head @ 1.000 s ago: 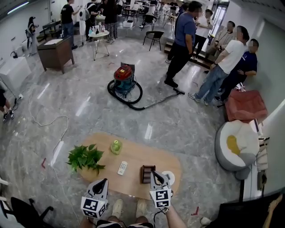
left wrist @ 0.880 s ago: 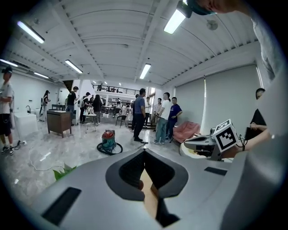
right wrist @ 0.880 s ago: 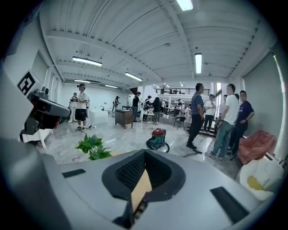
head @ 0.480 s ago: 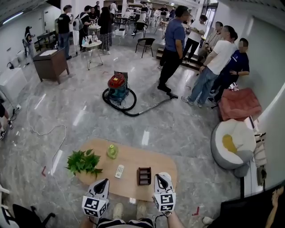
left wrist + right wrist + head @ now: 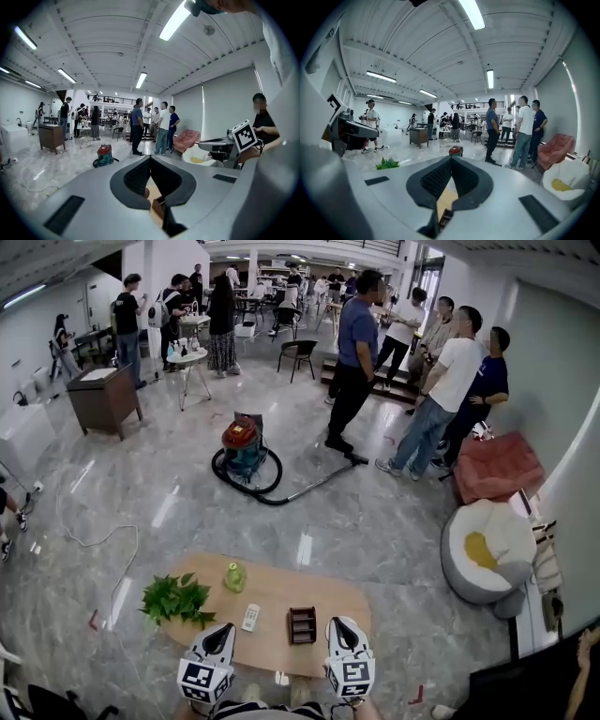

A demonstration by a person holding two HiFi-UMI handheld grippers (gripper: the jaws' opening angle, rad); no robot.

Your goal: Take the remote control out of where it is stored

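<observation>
Moved since a second ago: the right gripper (image 5: 339, 625) has come back from over the storage box (image 5: 302, 625) to the near edge of the table (image 5: 281, 579), and the whole head view has tipped up, so the table sits lower in it.
Right gripper state: jaws pressed together, nothing between them.
Left gripper state: the left gripper (image 5: 223, 627) is also clenched and empty, level with its partner at the near edge.
Remote: the remote control (image 5: 250, 617) lies flat on the tabletop, outside the box, between the box and the plant (image 5: 175, 599).
Remote relative to grippers: just ahead of the left gripper's tip and slightly to its right; farther from the right gripper, with the box between them.
Step in hand: this looks like the pull-back after the take-out, and the task appears essentially finished.
Doing it well: hold both grippers back from the box and remote so that neither gets nudged.
</observation>
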